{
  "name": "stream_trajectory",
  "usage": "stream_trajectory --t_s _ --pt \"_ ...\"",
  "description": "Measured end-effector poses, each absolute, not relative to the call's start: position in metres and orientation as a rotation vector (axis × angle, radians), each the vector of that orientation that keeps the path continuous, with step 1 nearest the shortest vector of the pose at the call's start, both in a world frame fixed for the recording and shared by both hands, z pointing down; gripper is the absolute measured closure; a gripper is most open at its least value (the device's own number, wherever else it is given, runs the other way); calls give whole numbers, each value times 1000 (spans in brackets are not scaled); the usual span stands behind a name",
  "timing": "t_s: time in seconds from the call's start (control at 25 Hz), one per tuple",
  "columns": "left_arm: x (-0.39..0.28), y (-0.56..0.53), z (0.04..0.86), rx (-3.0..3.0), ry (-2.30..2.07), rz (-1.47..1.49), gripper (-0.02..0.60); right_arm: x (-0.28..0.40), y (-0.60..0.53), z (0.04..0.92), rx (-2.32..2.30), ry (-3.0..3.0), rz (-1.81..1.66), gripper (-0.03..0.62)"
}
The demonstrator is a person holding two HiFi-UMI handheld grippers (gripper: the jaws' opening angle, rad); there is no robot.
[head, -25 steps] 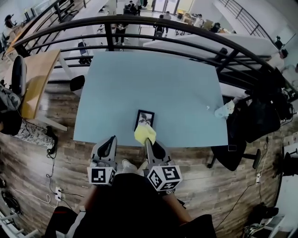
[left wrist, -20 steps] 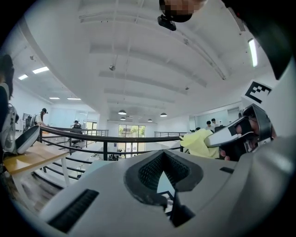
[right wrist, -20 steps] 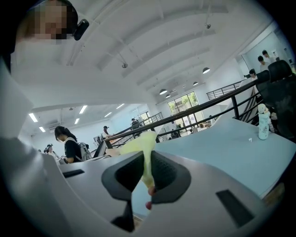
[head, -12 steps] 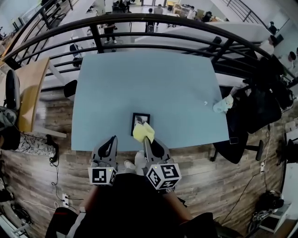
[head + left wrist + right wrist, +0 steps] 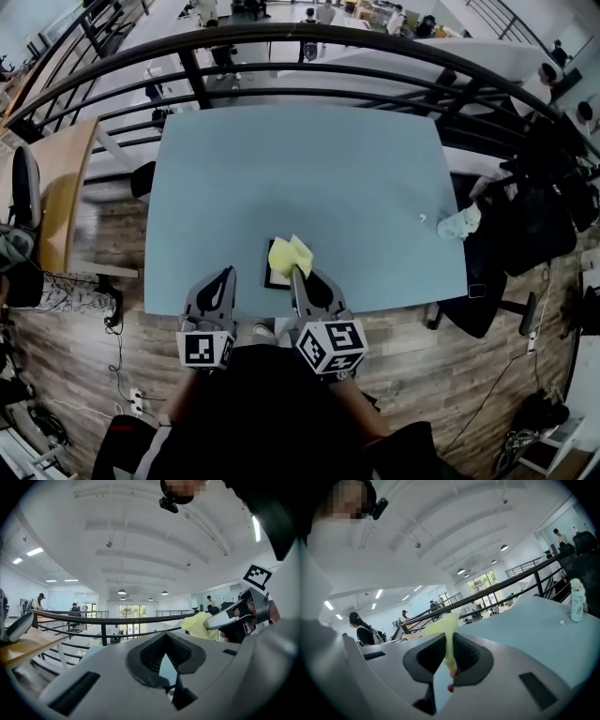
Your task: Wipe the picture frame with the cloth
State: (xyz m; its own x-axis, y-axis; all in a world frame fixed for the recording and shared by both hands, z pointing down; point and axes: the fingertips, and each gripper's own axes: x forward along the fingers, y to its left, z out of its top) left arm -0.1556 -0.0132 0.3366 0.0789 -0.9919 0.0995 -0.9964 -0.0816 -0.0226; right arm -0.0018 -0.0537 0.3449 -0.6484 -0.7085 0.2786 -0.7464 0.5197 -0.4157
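The dark picture frame (image 5: 276, 277) lies flat on the light blue table (image 5: 281, 169) near its front edge. In the head view the yellow cloth (image 5: 290, 255) covers most of the frame. My right gripper (image 5: 298, 275) is shut on the cloth (image 5: 446, 626), which sticks up from between its jaws (image 5: 449, 644). Whether the cloth touches the frame is not clear. My left gripper (image 5: 225, 277) hovers at the table's front edge, left of the frame, shut and holding nothing (image 5: 165, 641). The left gripper view shows the right gripper (image 5: 234, 618) and the cloth (image 5: 200, 625) on its right side.
A pale bottle (image 5: 457, 223) (image 5: 577, 603) stands at the table's right edge, with a small white scrap (image 5: 422, 217) beside it. A black railing (image 5: 309, 70) runs behind the table. A black chair with dark clothing (image 5: 525, 225) sits right; a wooden desk (image 5: 66, 169) left.
The right gripper has carried the cloth forward, from the frame's near edge to over most of it. The left gripper has kept its place. The head camera has shifted slightly.
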Motion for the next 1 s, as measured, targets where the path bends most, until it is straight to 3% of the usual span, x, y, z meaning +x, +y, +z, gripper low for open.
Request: stream_trajectory --t_s 1.0 --pt "-150 -69 394 2271 -1952 255 581 -9 -115 401 1326 -2527 933 559"
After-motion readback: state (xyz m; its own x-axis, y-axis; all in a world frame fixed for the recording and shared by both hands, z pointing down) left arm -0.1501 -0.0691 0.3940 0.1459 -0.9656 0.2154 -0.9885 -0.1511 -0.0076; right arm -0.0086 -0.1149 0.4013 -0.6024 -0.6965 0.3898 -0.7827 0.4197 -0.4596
